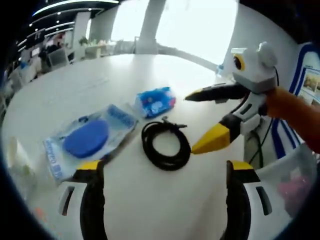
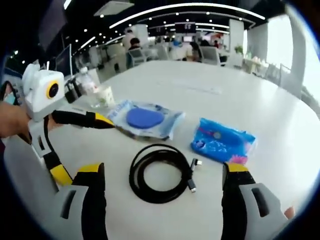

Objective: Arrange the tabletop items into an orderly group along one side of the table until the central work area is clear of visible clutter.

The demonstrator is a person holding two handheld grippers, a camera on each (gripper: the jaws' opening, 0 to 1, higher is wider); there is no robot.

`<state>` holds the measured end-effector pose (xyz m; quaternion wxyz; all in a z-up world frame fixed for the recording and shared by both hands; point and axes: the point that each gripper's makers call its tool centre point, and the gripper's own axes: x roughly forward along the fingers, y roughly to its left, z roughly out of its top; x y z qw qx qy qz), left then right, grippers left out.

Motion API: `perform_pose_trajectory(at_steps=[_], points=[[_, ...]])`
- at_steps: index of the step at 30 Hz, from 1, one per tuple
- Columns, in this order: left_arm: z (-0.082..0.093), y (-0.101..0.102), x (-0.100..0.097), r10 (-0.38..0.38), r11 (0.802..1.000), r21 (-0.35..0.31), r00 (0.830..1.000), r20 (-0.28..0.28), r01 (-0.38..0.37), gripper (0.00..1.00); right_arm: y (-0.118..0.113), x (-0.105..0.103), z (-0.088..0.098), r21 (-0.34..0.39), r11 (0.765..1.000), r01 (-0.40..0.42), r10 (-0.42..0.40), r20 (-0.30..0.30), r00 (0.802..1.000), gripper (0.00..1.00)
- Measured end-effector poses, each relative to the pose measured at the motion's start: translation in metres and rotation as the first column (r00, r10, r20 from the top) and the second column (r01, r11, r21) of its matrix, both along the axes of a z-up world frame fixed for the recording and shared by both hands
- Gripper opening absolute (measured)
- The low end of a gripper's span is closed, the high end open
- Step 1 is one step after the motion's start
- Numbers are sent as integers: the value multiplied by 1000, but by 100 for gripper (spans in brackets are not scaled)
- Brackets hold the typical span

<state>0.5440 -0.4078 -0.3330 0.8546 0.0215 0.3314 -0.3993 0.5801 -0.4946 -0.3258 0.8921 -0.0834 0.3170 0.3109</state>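
White right gripper (image 1: 200, 120) (yellow-tipped black jaws), orange sleeve (image 1: 295, 112)

Near counter (image 2: 250, 100) crowded — coiled cable (image 2: 160, 180), blue pouch (image 2: 222, 141) and bagged disc (image 2: 145, 120) lie close together; beyond them the far surface lies open.

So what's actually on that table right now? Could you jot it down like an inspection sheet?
Surface: white table, bare toward the far end.
Job's things: blue disc in clear packet; blue packet.
Clutter: cup and water bottle at the table edge.
Grippers: left hand-held gripper open; right hand-held gripper open, both above the cable.
Cables: black coiled cable, lying loose.
Surroundings: office chairs and ceiling lights behind.
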Motion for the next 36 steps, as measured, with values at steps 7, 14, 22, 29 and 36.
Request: perform_pose_trajectory(at_steps=[7, 14, 22, 29, 36], points=[[17, 24, -10, 24, 999, -29, 999, 29, -23, 99, 7, -6, 11, 16, 1000, 6, -6, 25, 1000, 99], [33, 51, -17, 67, 997, -54, 996, 62, -64, 99, 19, -15, 25, 35, 999, 0, -2, 58, 998, 99], [54, 80, -27, 121, 990, -91, 986, 110, -111, 99, 34, -29, 39, 49, 999, -14, 10, 93, 996, 99], [66, 105, -39, 173, 981, -114, 975, 140, -157, 99, 36, -40, 50, 63, 998, -6, -1, 117, 993, 99], [73, 128, -53, 232, 967, -147, 961, 151, -210, 99, 40, -56, 62, 84, 996, 18, -30, 149, 988, 99]])
